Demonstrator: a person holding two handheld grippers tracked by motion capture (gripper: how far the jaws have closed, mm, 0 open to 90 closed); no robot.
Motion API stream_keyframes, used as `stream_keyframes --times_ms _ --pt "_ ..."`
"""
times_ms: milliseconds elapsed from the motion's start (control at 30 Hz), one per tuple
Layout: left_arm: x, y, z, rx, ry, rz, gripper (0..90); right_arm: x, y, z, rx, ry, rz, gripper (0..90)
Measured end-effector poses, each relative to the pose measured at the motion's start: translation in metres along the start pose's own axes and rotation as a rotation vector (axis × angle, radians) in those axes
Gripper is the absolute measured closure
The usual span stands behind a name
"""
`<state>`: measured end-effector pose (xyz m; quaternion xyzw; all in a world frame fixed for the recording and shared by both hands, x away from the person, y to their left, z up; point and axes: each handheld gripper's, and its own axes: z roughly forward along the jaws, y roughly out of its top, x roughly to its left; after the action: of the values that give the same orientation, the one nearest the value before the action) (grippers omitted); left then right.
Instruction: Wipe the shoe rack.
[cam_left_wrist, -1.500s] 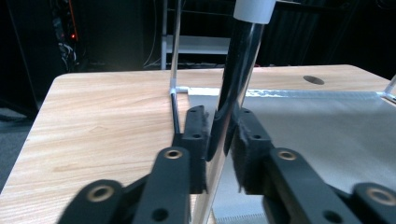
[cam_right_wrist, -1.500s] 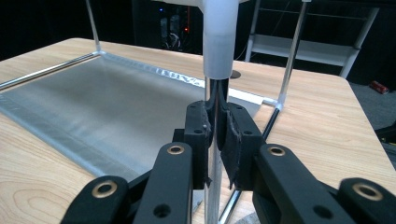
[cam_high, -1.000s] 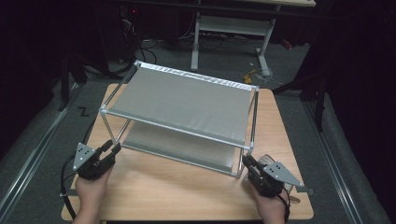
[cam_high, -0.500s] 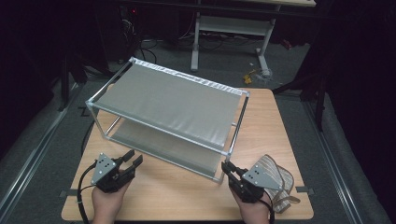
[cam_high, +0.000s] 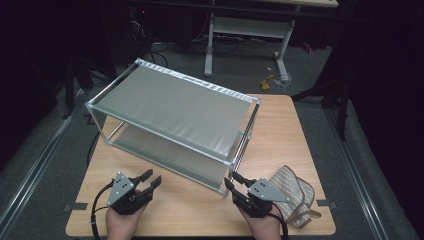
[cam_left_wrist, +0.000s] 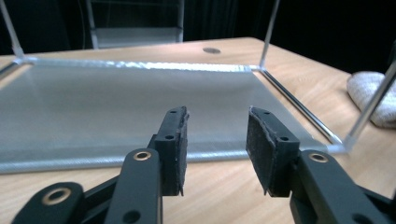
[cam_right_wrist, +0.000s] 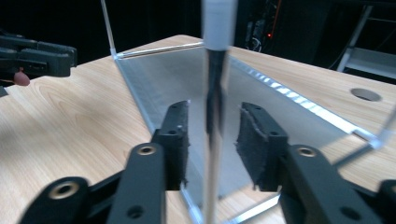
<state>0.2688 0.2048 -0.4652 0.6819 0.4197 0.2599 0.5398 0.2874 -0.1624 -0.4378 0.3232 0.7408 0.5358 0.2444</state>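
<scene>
Jaws of the right gripper (cam_high: 234, 186), just opening, straddle the rack (cam_high: 170, 102) corner post (cam_right_wrist: 214, 93) at lower centre, releasing it. Left gripper (cam_high: 149, 180) stands spread, empty, at lower left.

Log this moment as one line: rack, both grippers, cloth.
rack: skewed on table | right gripper: jaws just opened, corner post between | left gripper: open, holding nothing | cloth: beside right hand

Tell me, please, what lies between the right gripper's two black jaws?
The silver two-tier metal rack's near corner post stands between the right gripper's just-opened jaws, untouched, as the right gripper view shows.
</scene>
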Motion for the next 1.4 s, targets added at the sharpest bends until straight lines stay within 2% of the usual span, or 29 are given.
stream_keyframes --times_ms 100,133,167,200,267,300,333,367,433,467,500,533,600,633,733,800,833,867,900,967,1000,1033,1167,1200,1233,1267,1333,1367,1400 --pt "-0.007 0.0 -0.001 0.01 -0.015 0.013 56.6 -0.01 -0.005 -0.017 0.011 -0.033 0.006 56.8" --pt "-0.007 0.0 -0.001 0.01 -0.015 0.013 56.6 -0.01 -0.005 -0.017 0.011 -0.033 0.006 56.8" --pt "-0.013 -0.003 -0.001 0.008 -0.017 0.033 56.7 -0.024 -0.011 -0.032 0.028 -0.087 0.008 52.6" --pt "-0.013 -0.003 -0.001 0.008 -0.017 0.033 56.7 -0.024 -0.011 -0.032 0.028 -0.087 0.008 52.6" --pt "-0.014 -0.007 0.002 0.011 -0.025 0.023 56.7 -0.04 -0.019 -0.049 0.048 -0.167 0.004 48.4" --pt "-0.013 -0.01 0.004 0.007 -0.029 0.013 56.4 -0.055 -0.025 -0.063 0.07 -0.214 0.014 43.7" --pt "-0.013 -0.01 0.004 0.007 -0.029 0.013 56.3 -0.059 -0.028 -0.067 0.08 -0.242 0.014 42.0" --pt "-0.013 -0.01 0.004 0.015 -0.022 0.03 56.1 -0.066 -0.033 -0.074 0.086 -0.28 0.017 39.4" --pt "-0.012 -0.011 0.001 0.01 -0.015 0.033 56.0 -0.075 -0.041 -0.082 0.094 -0.319 0.041 35.3" --pt "-0.01 -0.012 0.0 0.012 -0.012 0.034 55.9 -0.078 -0.044 -0.085 0.1 -0.331 0.061 33.3" --pt "-0.01 -0.012 0.0 0.012 -0.012 0.034 55.8 -0.078 -0.044 -0.085 0.1 -0.331 0.061 33.3" --pt "-0.008 -0.015 -0.001 0.021 -0.007 0.03 55.9 -0.087 -0.055 -0.091 0.138 -0.352 0.09 29.3" --pt "-0.006 -0.016 0.0 0.024 -0.01 0.027 56.1 -0.089 -0.058 -0.093 0.153 -0.365 0.088 28.6" --pt "-0.005 -0.015 0.0 0.018 -0.009 0.017 56.1 -0.096 -0.064 -0.096 0.184 -0.4 0.095 27.5" --pt "-0.004 -0.014 0.0 0.005 -0.014 0.012 56.1 -0.105 -0.074 -0.096 0.224 -0.394 0.145 24.0" --pt "-0.004 -0.013 0.0 -0.002 -0.017 0.016 56.1 -0.109 -0.081 -0.093 0.259 -0.372 0.186 23.0" --pt "-0.003 -0.013 0.0 -0.001 -0.016 0.016 56.1 -0.111 -0.085 -0.09 0.284 -0.36 0.199 23.2" --pt "-0.003 -0.013 0.0 -0.001 -0.016 0.016 56.1 -0.111 -0.085 -0.09 0.284 -0.36 0.199 23.2" --pt "-0.002 -0.013 0.0 -0.004 -0.016 0.01 56.1 -0.113 -0.09 -0.085 0.326 -0.349 0.206 27.0" --pt "-0.001 -0.013 -0.001 -0.002 -0.014 0.011 56.1 -0.114 -0.093 -0.082 0.345 -0.316 0.234 34.0" --pt "-0.001 -0.013 -0.001 -0.002 -0.014 0.011 56.0 -0.114 -0.093 -0.082 0.345 -0.316 0.234 34.0" --pt "-0.001 -0.013 -0.001 -0.004 -0.016 0.006 56.0 -0.113 -0.093 -0.082 0.347 -0.311 0.22 45.7" --pt "0.0 -0.014 -0.004 -0.005 -0.009 0.0 56.0 -0.113 -0.092 -0.081 0.361 -0.308 0.21 68.5" --pt "0.0 -0.014 -0.004 -0.005 -0.009 0.0 56.0 -0.113 -0.092 -0.081 0.361 -0.308 0.21 68.5" --pt "0.0 -0.015 -0.004 -0.003 -0.005 0.002 56.0 -0.11 -0.089 -0.081 0.363 -0.302 0.185 73.3" --pt "0.0 -0.015 -0.005 -0.003 -0.004 0.002 56.0 -0.109 -0.088 -0.08 0.359 -0.302 0.18 73.6" --pt "0.001 -0.016 -0.007 -0.003 0.005 -0.001 56.1 -0.102 -0.081 -0.081 0.31 -0.275 0.177 73.6" --pt "0.001 -0.016 -0.007 -0.003 0.005 -0.001 56.1 -0.102 -0.081 -0.081 0.31 -0.275 0.177 73.6" --pt "0.001 -0.016 -0.007 -0.003 0.008 -0.002 56.1 -0.095 -0.076 -0.081 0.28 -0.261 0.16 73.5"
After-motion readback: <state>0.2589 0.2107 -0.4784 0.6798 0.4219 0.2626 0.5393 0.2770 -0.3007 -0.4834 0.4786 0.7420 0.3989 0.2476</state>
